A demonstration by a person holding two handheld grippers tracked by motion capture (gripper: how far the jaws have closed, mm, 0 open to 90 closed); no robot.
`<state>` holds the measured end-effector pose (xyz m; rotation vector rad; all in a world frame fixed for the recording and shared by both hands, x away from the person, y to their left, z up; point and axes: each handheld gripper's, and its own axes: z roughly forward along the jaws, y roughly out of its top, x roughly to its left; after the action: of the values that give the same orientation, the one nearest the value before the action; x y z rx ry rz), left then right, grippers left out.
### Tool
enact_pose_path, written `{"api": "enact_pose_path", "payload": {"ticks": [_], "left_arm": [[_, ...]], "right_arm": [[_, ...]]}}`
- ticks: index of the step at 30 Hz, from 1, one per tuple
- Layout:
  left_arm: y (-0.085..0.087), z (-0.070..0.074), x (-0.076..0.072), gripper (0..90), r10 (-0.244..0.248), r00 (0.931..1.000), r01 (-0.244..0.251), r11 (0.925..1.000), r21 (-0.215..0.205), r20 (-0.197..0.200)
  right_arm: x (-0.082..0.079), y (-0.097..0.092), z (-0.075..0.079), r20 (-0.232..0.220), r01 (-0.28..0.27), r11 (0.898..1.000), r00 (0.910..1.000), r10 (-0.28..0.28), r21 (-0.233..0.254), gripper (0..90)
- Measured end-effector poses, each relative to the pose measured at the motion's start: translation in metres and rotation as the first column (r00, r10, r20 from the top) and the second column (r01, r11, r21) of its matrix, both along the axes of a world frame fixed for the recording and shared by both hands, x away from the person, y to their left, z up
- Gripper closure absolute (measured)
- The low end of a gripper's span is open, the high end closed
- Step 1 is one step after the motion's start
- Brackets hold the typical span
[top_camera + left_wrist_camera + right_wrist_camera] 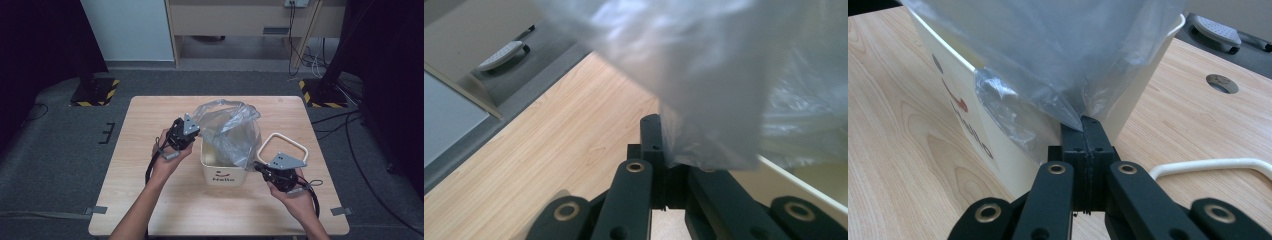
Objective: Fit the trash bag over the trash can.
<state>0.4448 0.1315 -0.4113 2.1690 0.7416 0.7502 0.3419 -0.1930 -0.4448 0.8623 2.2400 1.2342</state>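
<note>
Clear plastic bag (230, 131) sits in the cream bin (223, 170) at the centre of the wooden table (150, 150). Your left gripper (192, 134) pinches its edge at nine o'clock of the bin; your right gripper (259, 167) is clamped on its film at four o'clock, beside the white handle (282, 145).

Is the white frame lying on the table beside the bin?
Yes, the white frame lies flat on the table, right of the bin.
</note>
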Motion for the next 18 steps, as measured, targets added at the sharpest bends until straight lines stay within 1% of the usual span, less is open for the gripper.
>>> {"api": "enact_pose_path", "payload": {"ticks": [1,2,4,7,10,12,13,15,18], "left_arm": [[0.000,0.000,0.003,89.7,0.001,1.0000,-0.001,1.0000,0.008,0.002],[-0.002,-0.001,0.006,89.5,0.010,0.9999,-0.009,0.9998,0.015,-0.014],[-0.005,-0.003,0.012,89.6,0.015,0.9998,-0.015,0.9997,0.019,-0.015],[-0.011,-0.007,0.020,89.5,0.005,0.9999,-0.005,1.0000,0.002,-0.013],[-0.015,-0.013,0.026,89.2,-0.016,0.9997,0.016,0.9998,-0.012,-0.018],[-0.015,-0.014,0.028,89.4,-0.030,0.9994,0.030,0.9993,-0.023,-0.017],[-0.015,-0.014,0.028,89.8,-0.037,0.9991,0.036,0.9992,-0.020,-0.020],[-0.013,-0.015,0.026,90.0,-0.049,0.9980,0.048,0.9986,-0.020,-0.040],[-0.010,-0.014,0.022,90.0,-0.072,0.9960,0.072,0.9974,-0.009,-0.052]], "right_arm": [[0.000,-0.001,0.000,0.005,0.002,1.000,1.0000,-0.002,-0.002,90.0],[-0.001,-0.001,0.001,0.007,0.003,1.000,1.0000,-0.003,0.002,90.0],[-0.004,-0.002,0.002,0.010,0.005,1.000,0.9999,-0.005,0.001,90.0],[-0.010,0.000,0.004,0.014,0.002,1.000,0.9999,-0.001,-0.011,90.0],[-0.009,0.000,0.003,0.013,0.005,1.000,0.9999,-0.005,-0.018,90.0],[-0.007,0.000,0.002,0.007,0.009,1.000,0.9999,-0.009,-0.016,90.0],[-0.005,0.000,0.002,0.003,0.011,1.000,0.9999,-0.011,-0.018,90.0],[-0.003,0.001,0.000,0.000,0.012,1.000,0.9999,-0.012,-0.021,90.0],[-0.001,0.002,-0.001,-0.003,0.012,1.000,0.9999,-0.012,-0.029,90.0]]}}
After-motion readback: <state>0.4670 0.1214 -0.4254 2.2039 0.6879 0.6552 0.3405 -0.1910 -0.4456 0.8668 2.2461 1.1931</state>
